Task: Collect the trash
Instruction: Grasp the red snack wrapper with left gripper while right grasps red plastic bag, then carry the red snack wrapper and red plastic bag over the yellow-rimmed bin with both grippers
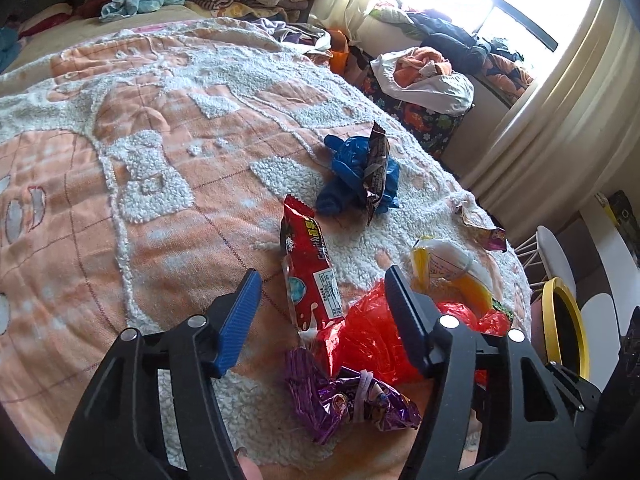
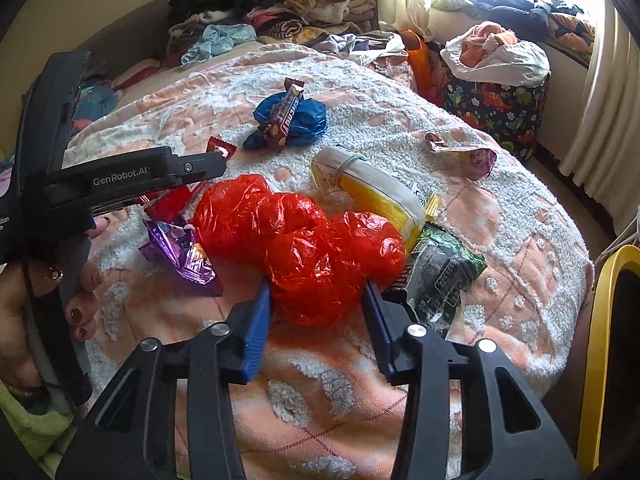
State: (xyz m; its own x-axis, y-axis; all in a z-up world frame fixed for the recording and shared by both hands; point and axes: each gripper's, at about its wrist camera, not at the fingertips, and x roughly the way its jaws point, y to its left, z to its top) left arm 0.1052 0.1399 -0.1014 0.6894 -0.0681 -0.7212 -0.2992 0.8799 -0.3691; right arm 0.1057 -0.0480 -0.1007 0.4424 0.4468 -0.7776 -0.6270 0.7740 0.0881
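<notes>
Trash lies on a peach and white bedspread (image 1: 160,128). My left gripper (image 1: 322,280) is open above a red snack wrapper (image 1: 310,268), with a purple wrapper (image 1: 348,400) just below it. My right gripper (image 2: 318,292) is open, its fingers either side of a crumpled red plastic bag (image 2: 304,236), which also shows in the left wrist view (image 1: 372,340). Beyond lie a yellow and white packet (image 2: 376,188), a green and black packet (image 2: 438,276), a blue plastic bag (image 2: 296,120) with a brown candy bar wrapper (image 2: 286,114) on it, and a pink wrapper (image 2: 472,158).
A yellow-rimmed bin (image 2: 600,336) stands off the bed's right edge. A dinosaur-print basket (image 2: 496,104) full of clothes stands by the curtained window. Piles of clothes (image 2: 280,12) cover the far end of the bed. The left gripper's body (image 2: 132,180) shows in the right wrist view.
</notes>
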